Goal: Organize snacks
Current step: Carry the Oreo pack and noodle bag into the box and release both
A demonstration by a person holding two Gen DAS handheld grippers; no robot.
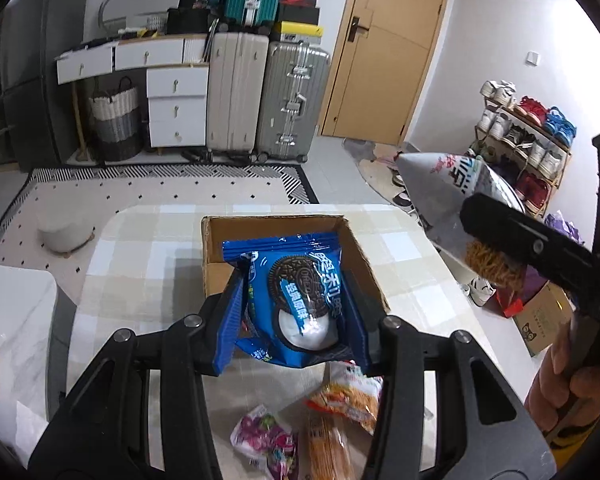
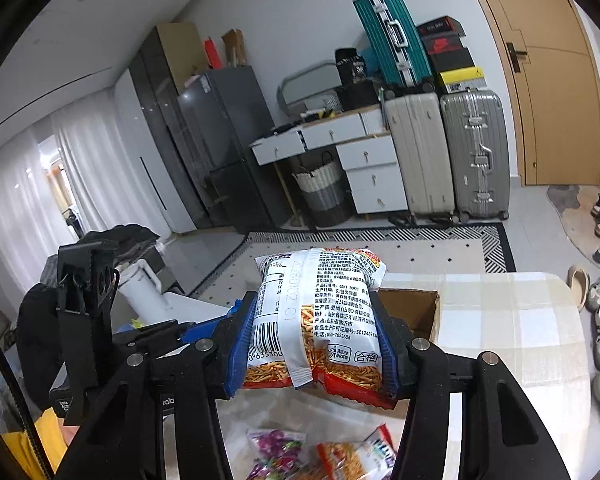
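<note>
My left gripper point(image 1: 296, 312) is shut on a blue Oreo packet point(image 1: 300, 300) and holds it just above the near edge of an open cardboard box point(image 1: 340, 248) on the checked table. My right gripper point(image 2: 316, 344) is shut on a bag of orange noodle sticks point(image 2: 320, 320), seen from its printed back, held above the table near the box point(image 2: 416, 312). In the left wrist view the right gripper's black body point(image 1: 540, 248) and its bag point(image 1: 452, 200) hang to the right of the box.
Loose snacks lie on the table near me: a purple candy bag point(image 1: 266, 440), orange stick packets point(image 1: 348, 396), also in the right wrist view point(image 2: 276, 452). Suitcases point(image 1: 292, 100), drawers point(image 1: 176, 108), a shoe rack point(image 1: 528, 140) and a door stand beyond the table.
</note>
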